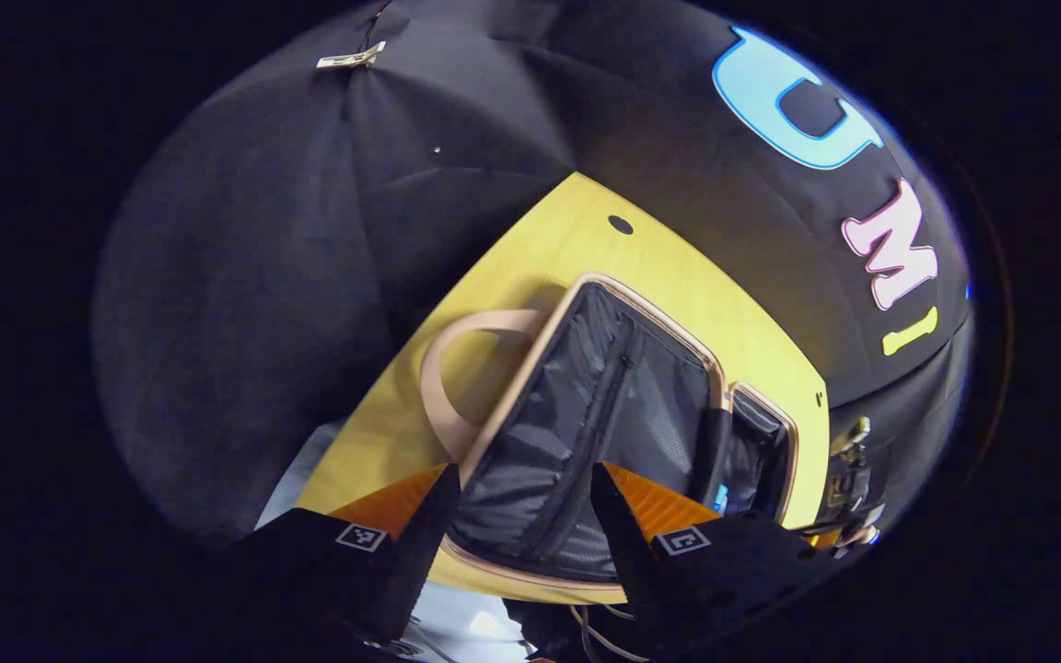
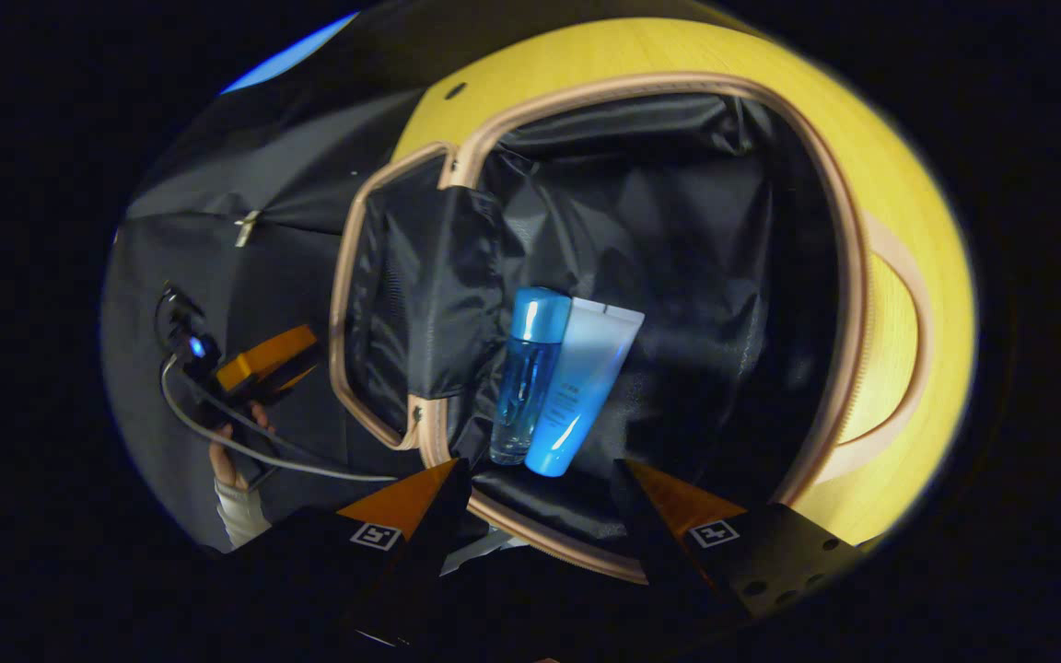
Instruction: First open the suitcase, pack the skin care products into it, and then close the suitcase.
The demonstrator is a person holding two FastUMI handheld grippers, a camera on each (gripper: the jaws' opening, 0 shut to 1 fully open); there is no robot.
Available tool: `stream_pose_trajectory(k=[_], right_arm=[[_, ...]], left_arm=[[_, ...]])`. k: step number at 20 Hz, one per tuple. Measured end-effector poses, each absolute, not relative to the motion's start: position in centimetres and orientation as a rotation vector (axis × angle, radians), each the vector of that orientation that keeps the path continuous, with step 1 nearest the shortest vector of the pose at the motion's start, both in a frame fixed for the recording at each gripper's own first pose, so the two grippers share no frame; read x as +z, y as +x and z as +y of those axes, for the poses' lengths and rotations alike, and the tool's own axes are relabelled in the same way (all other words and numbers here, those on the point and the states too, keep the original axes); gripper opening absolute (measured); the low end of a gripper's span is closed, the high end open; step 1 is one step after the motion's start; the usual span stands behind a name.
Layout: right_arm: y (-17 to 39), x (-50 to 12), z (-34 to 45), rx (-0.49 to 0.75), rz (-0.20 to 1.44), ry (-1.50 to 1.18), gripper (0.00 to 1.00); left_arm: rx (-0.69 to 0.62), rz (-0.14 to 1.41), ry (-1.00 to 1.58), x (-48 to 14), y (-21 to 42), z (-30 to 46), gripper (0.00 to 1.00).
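The suitcase lies open on the yellow table, its black lining inside a beige rim. A blue bottle and a pale blue tube lie side by side in its larger half. My right gripper is open just short of the tube's lower end, touching neither product. In the left gripper view the suitcase shows a zipped black panel and a beige handle. My left gripper is open over its near rim with nothing held. The right gripper view has that left gripper beside the lid, held by a hand.
The yellow wooden table has a small dark hole near its far edge. Black booth cloth surrounds it on all sides. A grey cable trails from the left gripper. The beige handle lies on the table beside the suitcase.
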State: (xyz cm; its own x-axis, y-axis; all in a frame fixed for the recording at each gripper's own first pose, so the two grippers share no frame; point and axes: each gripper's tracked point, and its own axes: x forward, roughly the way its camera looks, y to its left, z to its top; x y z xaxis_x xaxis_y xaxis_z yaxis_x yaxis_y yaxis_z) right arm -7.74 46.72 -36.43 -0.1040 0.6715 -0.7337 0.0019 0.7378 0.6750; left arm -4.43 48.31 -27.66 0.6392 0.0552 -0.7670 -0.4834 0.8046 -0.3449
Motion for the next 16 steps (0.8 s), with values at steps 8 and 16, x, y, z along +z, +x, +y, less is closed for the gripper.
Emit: stream_pose_trajectory(k=[8,16], right_arm=[[-5.1,-29.9,43.1,0.664,1.337,0.561,0.96],[-4.3,-29.8,39.6,0.563,1.312,0.566,0.96]], left_arm=[[0.466,0.927,-0.489,-30.3,-0.1,57.1,0.90],[0.523,1.189,-0.396,-35.4,-0.3,56.7,0.61]])
